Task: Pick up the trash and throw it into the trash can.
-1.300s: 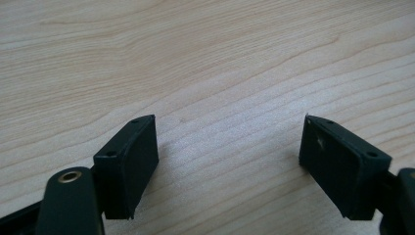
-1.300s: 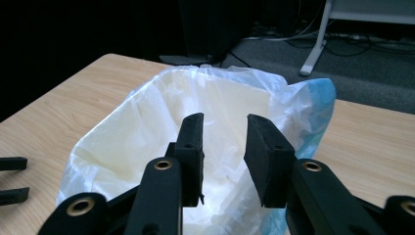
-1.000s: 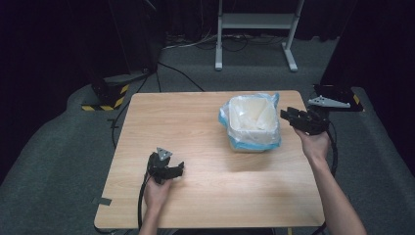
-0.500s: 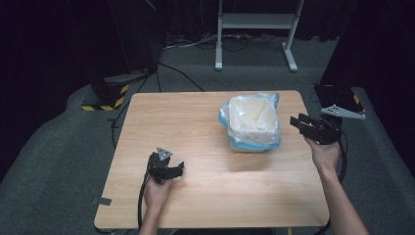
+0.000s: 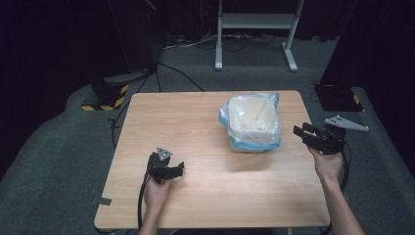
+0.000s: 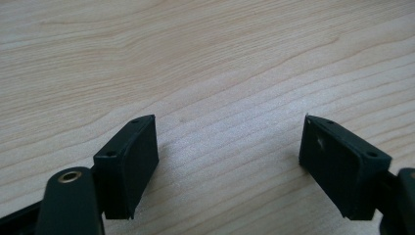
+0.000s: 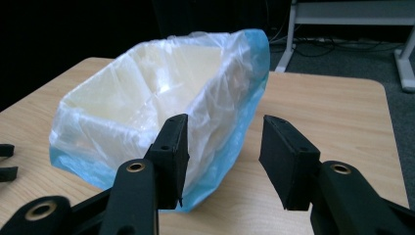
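Observation:
A small white bin [image 5: 252,122] lined with a clear and blue plastic bag stands on the wooden table [image 5: 171,122], right of the middle. My right gripper [image 5: 301,132] hovers just right of it by the table's right edge and points at it. Its jaws have just been opening, and nothing is between them. In the right gripper view the bin [image 7: 147,93] is close ahead, just beyond the left jaw of the open gripper [image 7: 222,156]. My left gripper [image 5: 180,169] rests on the table near the front left, open. Bare wood [image 6: 195,49] shows between its jaws [image 6: 227,156].
A white metal stand [image 5: 254,29] stands on the floor behind the table, with cables around it. A black and yellow striped object [image 5: 105,100] lies at the back left, and a black box [image 5: 337,95] sits by the table's back right corner.
My right gripper has drawn back from the bin's right side, to the right and toward the person. Its jaws stand wider. The left gripper has not moved.

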A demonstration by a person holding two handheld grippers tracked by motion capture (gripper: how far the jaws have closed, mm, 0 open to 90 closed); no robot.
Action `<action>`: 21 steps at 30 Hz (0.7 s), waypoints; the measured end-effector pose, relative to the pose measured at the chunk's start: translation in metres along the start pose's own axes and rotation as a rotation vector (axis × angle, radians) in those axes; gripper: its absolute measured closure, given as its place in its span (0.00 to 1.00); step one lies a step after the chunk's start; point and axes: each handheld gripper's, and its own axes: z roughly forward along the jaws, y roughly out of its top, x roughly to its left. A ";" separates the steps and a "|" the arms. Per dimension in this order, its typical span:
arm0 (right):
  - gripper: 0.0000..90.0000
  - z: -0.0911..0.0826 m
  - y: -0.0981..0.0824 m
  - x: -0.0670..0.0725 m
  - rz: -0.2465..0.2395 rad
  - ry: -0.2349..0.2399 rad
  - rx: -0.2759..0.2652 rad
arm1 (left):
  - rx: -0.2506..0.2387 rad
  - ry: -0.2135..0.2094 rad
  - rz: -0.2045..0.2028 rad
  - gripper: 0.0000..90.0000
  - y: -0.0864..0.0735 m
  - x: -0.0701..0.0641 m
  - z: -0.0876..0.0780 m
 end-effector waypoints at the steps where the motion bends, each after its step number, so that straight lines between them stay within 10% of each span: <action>1: 0.59 0.000 -0.003 -0.001 0.004 -0.001 0.003 | 0.000 0.001 0.001 0.24 0.000 0.000 0.000; 21: 0.57 0.030 -0.096 -0.013 0.031 -0.098 0.138 | 0.000 0.002 0.001 0.24 0.000 0.000 0.000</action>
